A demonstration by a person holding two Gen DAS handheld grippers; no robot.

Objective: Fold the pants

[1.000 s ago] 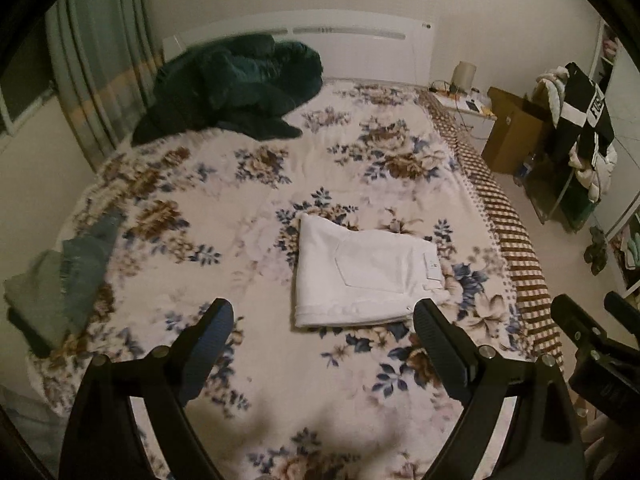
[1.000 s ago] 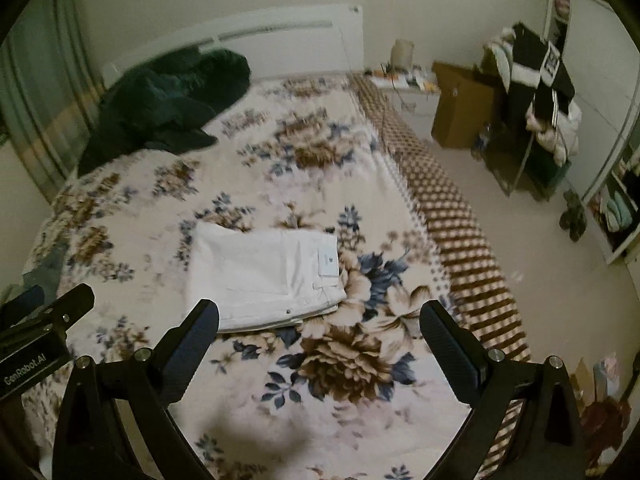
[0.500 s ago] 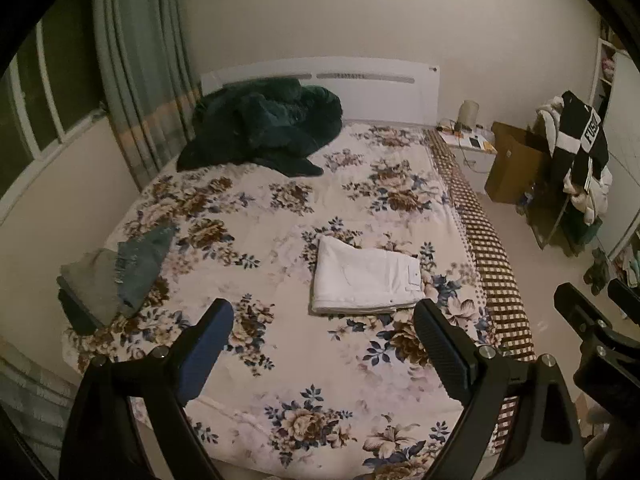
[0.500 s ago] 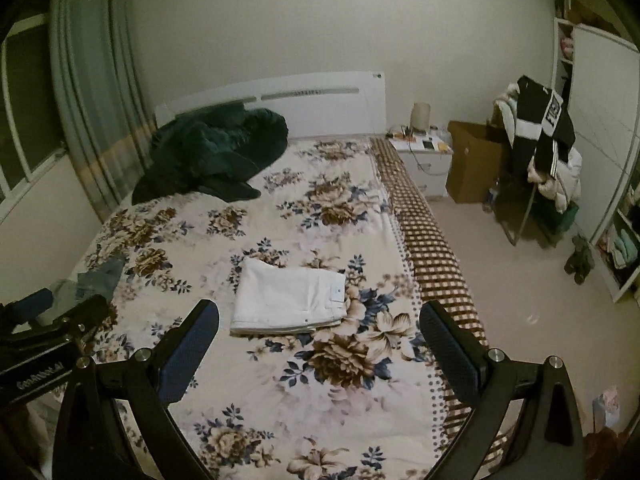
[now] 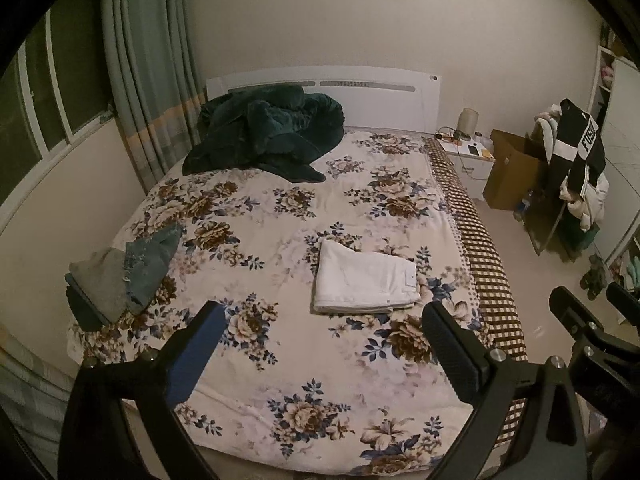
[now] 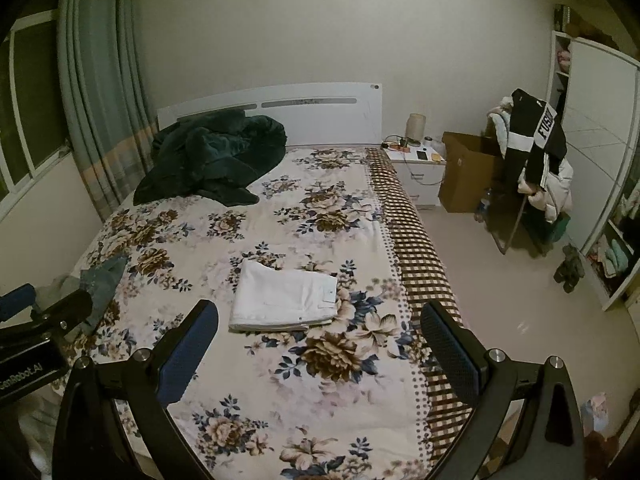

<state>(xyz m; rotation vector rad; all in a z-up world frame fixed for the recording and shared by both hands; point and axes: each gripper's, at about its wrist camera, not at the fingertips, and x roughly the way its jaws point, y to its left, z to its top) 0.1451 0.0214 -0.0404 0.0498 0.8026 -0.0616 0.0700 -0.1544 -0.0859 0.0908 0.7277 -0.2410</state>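
Observation:
White pants (image 5: 366, 280) lie folded into a flat rectangle on the floral bedspread (image 5: 280, 208), right of the bed's middle; they also show in the right wrist view (image 6: 284, 298). My left gripper (image 5: 320, 320) is open and empty, held well back above the foot of the bed. My right gripper (image 6: 320, 318) is open and empty too, likewise back from the pants. The right gripper shows at the right edge of the left wrist view (image 5: 588, 320); the left gripper shows at the left edge of the right wrist view (image 6: 44, 312).
A dark green blanket (image 5: 264, 136) is heaped by the headboard. A stack of grey and blue jeans (image 5: 124, 272) lies at the bed's left edge. A nightstand (image 6: 416, 168), cardboard box (image 6: 468, 172) and clothes rack (image 6: 536, 168) stand right of the bed.
Both grippers have pulled back and up from the bed, so the whole bed and room now show. The folded pants have not moved.

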